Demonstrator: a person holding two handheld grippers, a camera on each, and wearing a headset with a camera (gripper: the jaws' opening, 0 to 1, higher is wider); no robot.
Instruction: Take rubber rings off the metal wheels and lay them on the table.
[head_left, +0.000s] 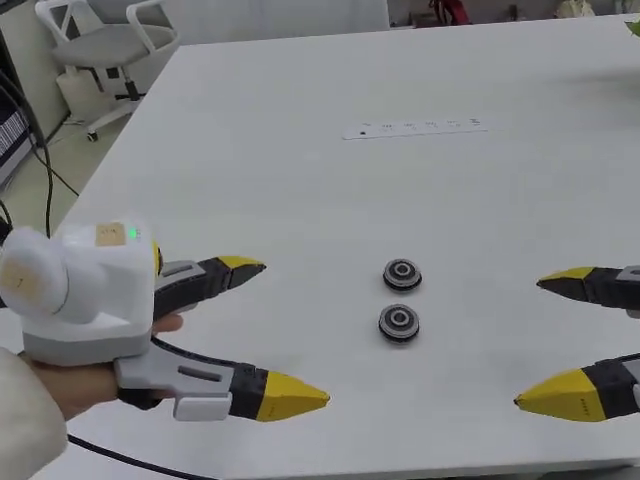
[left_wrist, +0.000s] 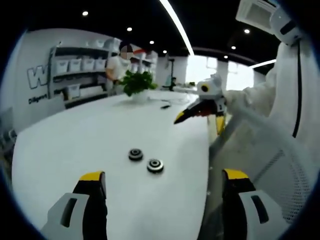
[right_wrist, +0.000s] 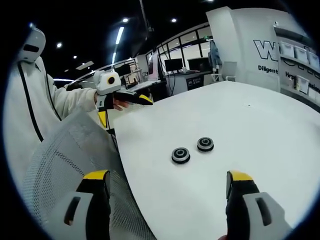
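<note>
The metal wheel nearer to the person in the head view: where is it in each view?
Head view: the lower wheel, below centre.
Left gripper view: the right one of the two.
Right gripper view: the left one of the two.
Shared landmark: the other wheel, close beside it.

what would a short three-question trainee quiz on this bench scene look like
1. True or false: the left gripper is shut on a rubber ring.
2. How many metal wheels lie on the table? A one, B two, C four.
3. Fill in: the right gripper has its jaws ___.

Key
1. False: its jaws are apart and hold nothing.
2. B: the far wheel and the near wheel, lying flat between the two grippers.
3. Open.
</note>
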